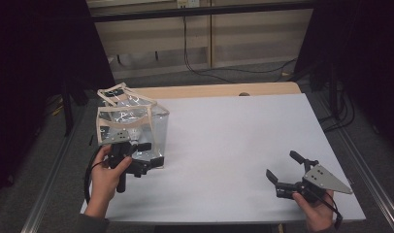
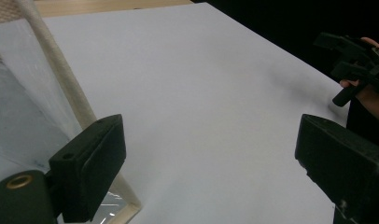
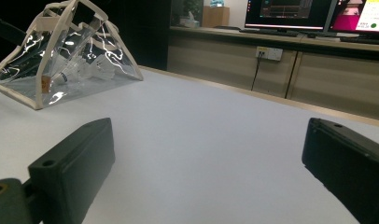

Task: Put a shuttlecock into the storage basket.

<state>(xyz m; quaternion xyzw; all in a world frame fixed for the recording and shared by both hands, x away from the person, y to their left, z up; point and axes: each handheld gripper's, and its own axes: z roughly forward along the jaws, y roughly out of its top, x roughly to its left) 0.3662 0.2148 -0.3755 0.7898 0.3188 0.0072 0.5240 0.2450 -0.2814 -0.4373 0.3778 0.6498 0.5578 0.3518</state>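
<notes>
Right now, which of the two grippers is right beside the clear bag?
The left gripper, jaws open against the clear bag near its lower corner. The right gripper sits far across the table, also open.

Both claws — left (image 1: 145, 156), right (image 1: 282, 170) — agape

Clear glossy plastic pouch (image 1: 132, 127) with beige woven cloth trim, creased and glinting, just beside the left gripper (image 1: 145, 156) fingers (image 2: 87, 172). Matt black plastic jaws on both. Smooth matt white table sheet (image 1: 234, 145) under the right gripper (image 1: 283, 170).
</notes>
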